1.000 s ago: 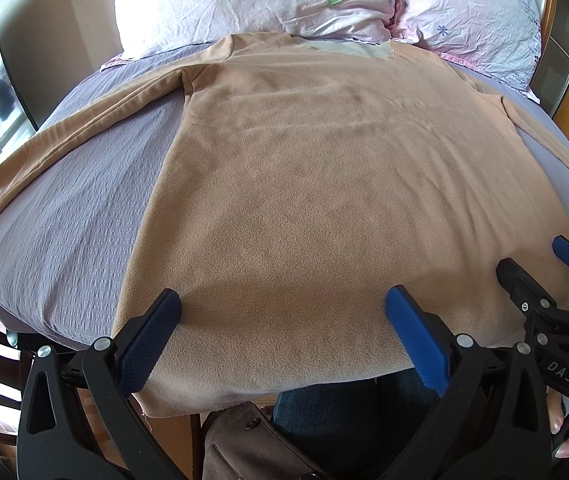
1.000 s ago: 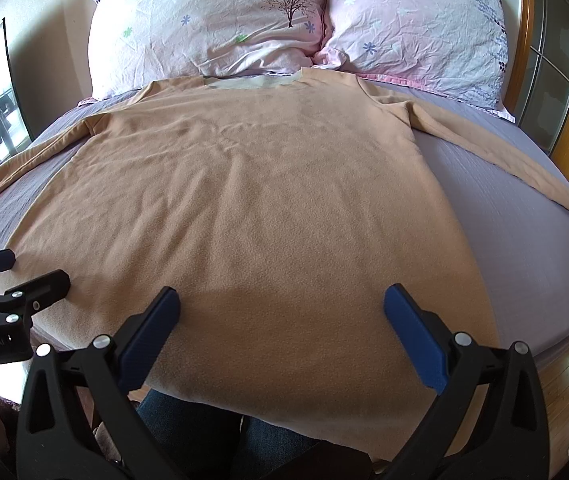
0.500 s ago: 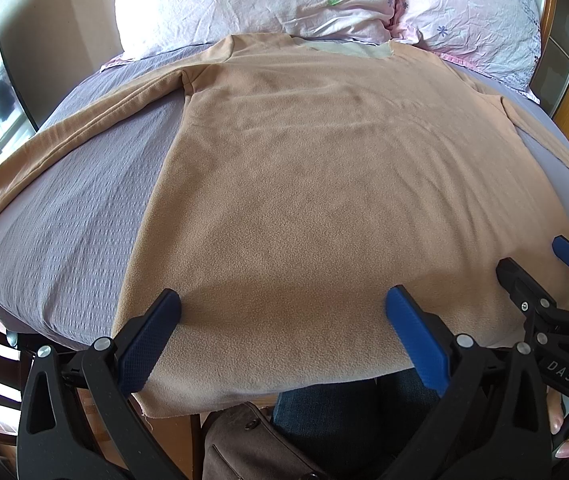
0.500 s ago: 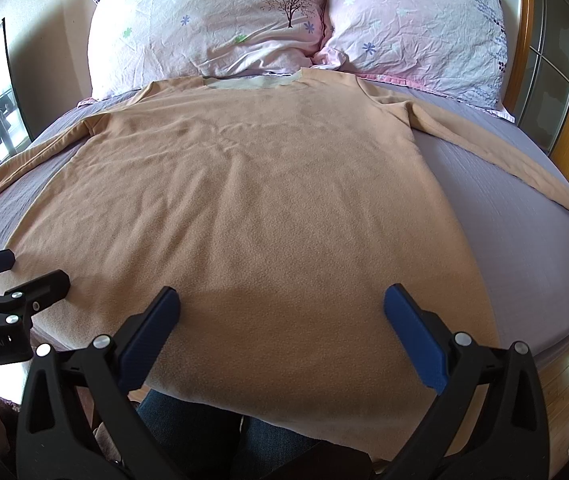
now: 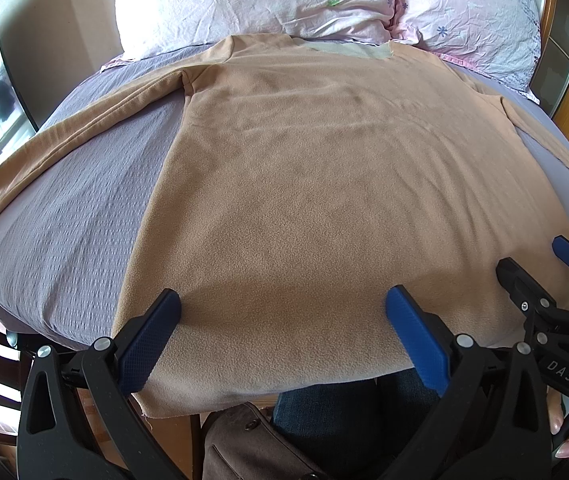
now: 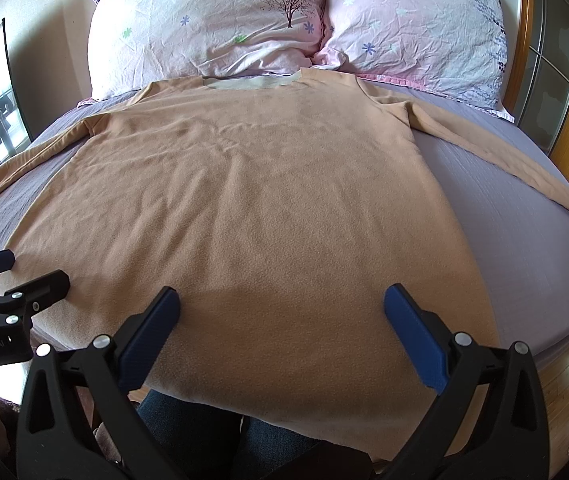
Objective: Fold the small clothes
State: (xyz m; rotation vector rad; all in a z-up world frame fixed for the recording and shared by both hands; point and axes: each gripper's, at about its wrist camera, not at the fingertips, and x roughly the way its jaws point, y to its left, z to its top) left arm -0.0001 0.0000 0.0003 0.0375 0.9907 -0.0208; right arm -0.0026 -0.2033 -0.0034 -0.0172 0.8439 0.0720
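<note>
Tan long-sleeved shirt (image 5: 324, 200) lies flat on a purple bed (image 5: 64, 232); left gripper (image 5: 284, 328) and right gripper (image 6: 280, 324) hover wide open, empty, over its hem.

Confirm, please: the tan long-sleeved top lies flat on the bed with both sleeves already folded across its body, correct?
Not quite. The tan long-sleeved top lies flat on the bed, but both sleeves are spread outward, unfolded; the right wrist view shows both.

Two floral pillows (image 6: 292, 28) head a grey-sheeted bed (image 6: 516, 248), wooden headboard (image 6: 520, 40) behind.
</note>
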